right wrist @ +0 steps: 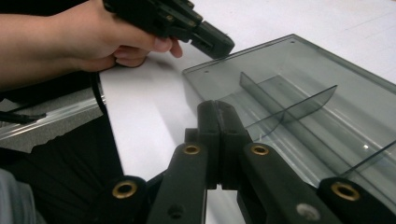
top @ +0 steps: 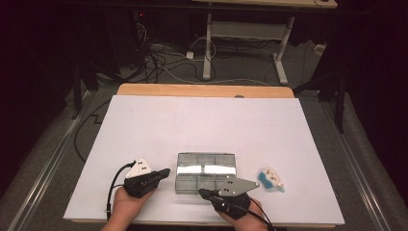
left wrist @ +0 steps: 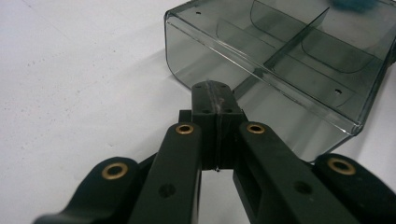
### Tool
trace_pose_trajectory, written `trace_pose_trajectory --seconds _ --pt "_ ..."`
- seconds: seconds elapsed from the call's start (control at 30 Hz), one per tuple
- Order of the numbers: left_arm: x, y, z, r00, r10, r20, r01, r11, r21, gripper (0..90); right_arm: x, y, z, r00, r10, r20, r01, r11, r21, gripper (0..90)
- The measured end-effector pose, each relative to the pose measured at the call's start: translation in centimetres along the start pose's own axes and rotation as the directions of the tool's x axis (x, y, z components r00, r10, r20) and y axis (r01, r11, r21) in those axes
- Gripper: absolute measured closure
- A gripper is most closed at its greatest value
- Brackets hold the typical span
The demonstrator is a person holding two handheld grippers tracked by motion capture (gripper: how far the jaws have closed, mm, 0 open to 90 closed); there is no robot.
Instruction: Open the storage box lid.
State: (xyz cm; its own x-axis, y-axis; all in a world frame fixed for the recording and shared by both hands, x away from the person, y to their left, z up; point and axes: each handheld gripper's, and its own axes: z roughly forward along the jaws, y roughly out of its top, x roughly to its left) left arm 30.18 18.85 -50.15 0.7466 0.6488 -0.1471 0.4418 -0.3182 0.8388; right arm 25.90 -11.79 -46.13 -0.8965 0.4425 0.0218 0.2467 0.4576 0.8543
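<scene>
The box (top: 206, 172), a clear smoky plastic organiser with inner dividers, lies flat near the front edge of the table (top: 144, 125), between the two grippers; a small blue-and-white item (top: 272, 180) lies to its right, apart from it. In the gripper views its compartments appear empty. Judgement: the step in hand is an approach to the box from both sides, probably to grip or open it. To do it well, each claw should be parted before contact and set squarely over a wall or rim, since the smooth plastic will likely slide or tip if pushed from one side alone; steady one end while the other works. Left gripper (top: 163, 172): jaws pressed together, pinching nothing, tip just beside the box's left end; contact cannot be confirmed. Right gripper (top: 203, 192): jaws likewise pressed together and empty, tip at the box's near edge, close over it, touching or not cannot be told.
</scene>
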Motion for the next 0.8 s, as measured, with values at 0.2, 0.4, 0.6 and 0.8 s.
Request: trace_pose_trajectory --seconds 0.2,0.4,0.6,0.8 --pt "-0.1 0.0 0.0 1.0 0.005 0.008 -0.005 1.0 0.0 88.0 0.4 -0.7 0.6 0.9997 0.01 -0.021 -0.01 0.9994 0.034 90.0" --pt "0.0 0.1 0.1 0.9998 0.005 0.021 -0.005 0.9999 0.01 87.9 0.3 -1.9 1.5 0.9982 0.046 -0.039 -0.042 0.9938 0.103 90.0" --pt "0.1 0.1 0.1 0.9997 -0.002 0.024 0.001 1.0 0.01 87.9 -0.2 -2.3 1.6 0.998 0.058 -0.027 -0.054 0.9904 0.127 90.0" --pt "0.1 0.1 0.1 0.9996 -0.005 0.027 0.005 0.9999 0.01 87.9 -0.5 -2.4 1.6 0.9972 0.073 -0.017 -0.07 0.9874 0.142 90.0"
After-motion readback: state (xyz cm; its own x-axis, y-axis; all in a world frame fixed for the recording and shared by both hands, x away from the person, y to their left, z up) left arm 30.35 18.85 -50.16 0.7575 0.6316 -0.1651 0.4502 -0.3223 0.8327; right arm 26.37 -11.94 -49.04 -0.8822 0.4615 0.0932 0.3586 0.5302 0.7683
